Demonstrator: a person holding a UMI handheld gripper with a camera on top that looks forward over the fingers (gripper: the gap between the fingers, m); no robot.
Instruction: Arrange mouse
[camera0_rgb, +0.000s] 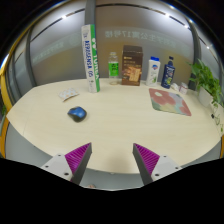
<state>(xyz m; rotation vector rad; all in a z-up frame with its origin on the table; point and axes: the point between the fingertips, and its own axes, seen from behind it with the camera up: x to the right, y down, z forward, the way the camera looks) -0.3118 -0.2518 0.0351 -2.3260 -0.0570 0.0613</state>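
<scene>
A dark blue-grey mouse (76, 113) lies on the pale oval table (110, 125), left of centre and well beyond my fingers. A reddish patterned mouse mat (169, 100) lies flat at the table's right side, far from the mouse. My gripper (112, 158) is open and empty, its magenta pads (77, 155) spread wide apart, hovering over the table's near edge. Nothing stands between the fingers.
Along the table's far edge stand a tall white-and-green box (90, 58), a small green-and-white pack (113, 69), a brown box (131, 65), a white bottle (154, 69) and a blue bottle (168, 71). A small pale item (69, 95) lies behind the mouse. A plant (208, 82) stands at the right.
</scene>
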